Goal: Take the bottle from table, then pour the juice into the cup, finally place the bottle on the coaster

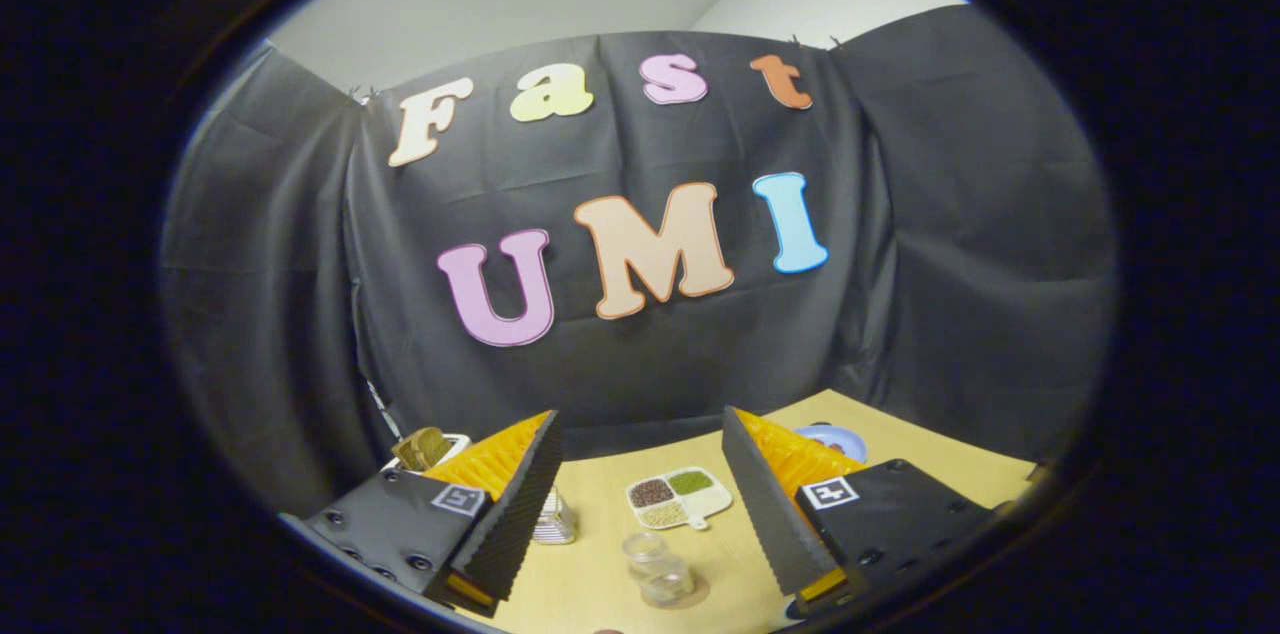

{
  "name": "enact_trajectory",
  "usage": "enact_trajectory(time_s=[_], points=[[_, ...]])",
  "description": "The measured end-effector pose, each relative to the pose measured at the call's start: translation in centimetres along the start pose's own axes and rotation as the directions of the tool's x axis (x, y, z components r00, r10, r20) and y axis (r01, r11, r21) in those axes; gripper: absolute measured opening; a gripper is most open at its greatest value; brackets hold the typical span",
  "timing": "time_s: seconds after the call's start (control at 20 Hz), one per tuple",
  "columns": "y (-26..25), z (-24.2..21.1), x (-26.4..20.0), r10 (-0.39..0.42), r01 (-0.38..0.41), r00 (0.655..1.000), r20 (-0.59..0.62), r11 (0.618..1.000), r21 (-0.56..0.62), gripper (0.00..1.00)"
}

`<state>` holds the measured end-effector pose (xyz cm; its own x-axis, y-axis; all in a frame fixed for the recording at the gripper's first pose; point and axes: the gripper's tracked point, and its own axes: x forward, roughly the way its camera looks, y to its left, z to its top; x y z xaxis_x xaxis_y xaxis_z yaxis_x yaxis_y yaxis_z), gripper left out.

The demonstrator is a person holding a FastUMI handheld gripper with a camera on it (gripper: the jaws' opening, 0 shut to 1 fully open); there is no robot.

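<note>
**Open gripper above a wooden table**

A pale wooden table (600, 564) stands in a booth walled with black cloth (950, 264), which hangs in loose folds; a white wall and ceiling show above it.

The gripper (640, 494) is held above the table, its two ridged fingers spread wide with nothing between them.

Between the fingers, on the near part of the table, a clear glass cup (662, 569) rests on a round brownish coaster (690, 594). Beyond it lies a white divided dish (680, 497) with dark, green and pale grains in its sections. Beside the left finger stands a ribbed clear container (555, 519), half hidden. Further left is a white holder (430, 447) with brown contents, hard to identify. Behind the right finger a blue plate (835, 439) is partly covered.
</note>
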<state>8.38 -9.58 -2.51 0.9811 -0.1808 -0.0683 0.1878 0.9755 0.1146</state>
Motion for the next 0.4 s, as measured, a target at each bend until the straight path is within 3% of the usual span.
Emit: enact_trajectory(time_s=[0.4], points=[[-3.0,2.4,-1.7,0.003,-0.003,1.000,0.013,1.000,0.006,0.98]])
